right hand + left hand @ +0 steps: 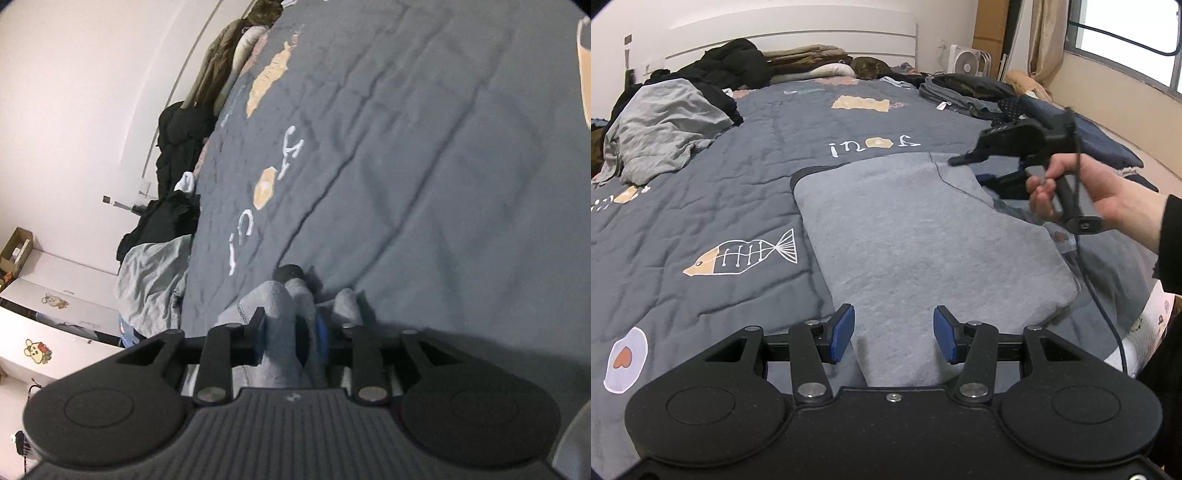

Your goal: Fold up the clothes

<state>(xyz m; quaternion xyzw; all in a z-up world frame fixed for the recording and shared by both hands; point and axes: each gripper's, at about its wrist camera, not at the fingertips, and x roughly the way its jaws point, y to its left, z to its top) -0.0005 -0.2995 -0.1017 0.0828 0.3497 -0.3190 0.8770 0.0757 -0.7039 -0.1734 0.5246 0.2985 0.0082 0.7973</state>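
1. Right wrist view is blurred and rolled sideways; grey cloth bunched between my right gripper's (286,338) pads hides their faces, but they are pinching a fold of the grey sweatshirt (275,295).
2. My left gripper (894,334) hangs about half open and empty over the sweatshirt's (923,229) near edge.
3. It lies on a dark grey quilt (701,206) with fish prints, clothes piled (665,129) near the white headboard (794,33).
4. Partly folded, flat, dark-trimmed hem at the far end.

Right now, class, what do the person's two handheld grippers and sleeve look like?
Both the left gripper and right gripper are black, with blue pads on the jaws, silver pivot bolts and round housings. A dark cable trails from the right one. The sleeve is black.
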